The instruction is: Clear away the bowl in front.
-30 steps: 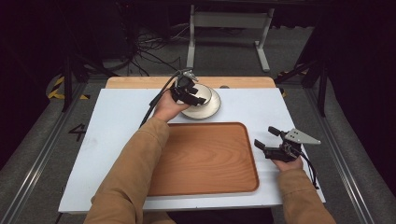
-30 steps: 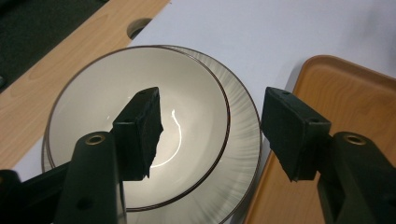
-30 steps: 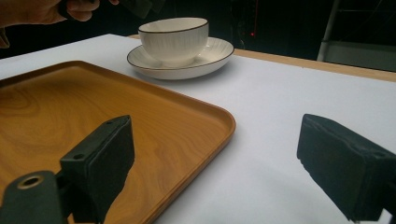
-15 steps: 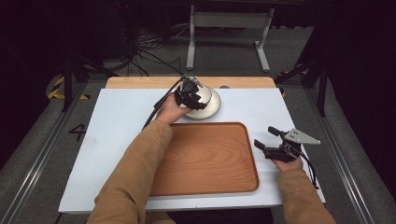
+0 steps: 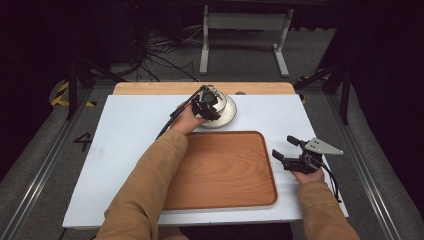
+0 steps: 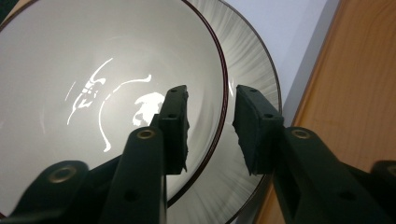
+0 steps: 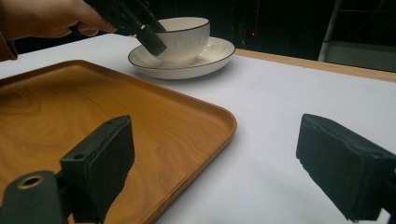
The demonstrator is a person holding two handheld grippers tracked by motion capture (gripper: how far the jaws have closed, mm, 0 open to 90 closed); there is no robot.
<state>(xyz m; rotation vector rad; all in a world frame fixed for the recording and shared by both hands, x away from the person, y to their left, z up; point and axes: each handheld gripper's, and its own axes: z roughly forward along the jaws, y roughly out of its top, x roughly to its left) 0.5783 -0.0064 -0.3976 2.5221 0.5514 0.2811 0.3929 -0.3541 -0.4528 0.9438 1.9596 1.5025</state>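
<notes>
Two grippers: the left gripper [image 5: 210,106] is at the white cup [image 5: 216,101] at the far side of the table; the right gripper [image 5: 287,148] sits low at the right, well apart from it.
Table: a white top [image 5: 125,145] with a strip of bare wood [image 5: 150,88] along its far edge.
Tray: a brown wooden tray [image 5: 225,170] lies in the middle of the table, near the person, with nothing on it.
Room: dark, with a grey floor, black cables [image 5: 160,55] and a grey metal stand [image 5: 245,30] behind the table.
Cup and saucer: the cup stands upright on a white saucer [image 5: 231,115], just past the far edge of the tray.
Left claw: its jaws have just been closing and are now narrow; one jaw is inside the cup and one is outside, with the cup's thin rim [image 6: 223,88] between them. A small gap shows on each side of the rim, so the pads do not press on it.
Right claw: wide, with nothing between the jaws.
High view: shows both tan sleeves [image 5: 150,190] and the whole table.
Left gripper view: shows the shiny inside of the cup [image 6: 93,84] and the fine lines on the saucer [image 6: 252,65].
Right gripper view: shows the cup [image 7: 184,37] from the side, and the tray's raised edge [image 7: 205,140].
</notes>
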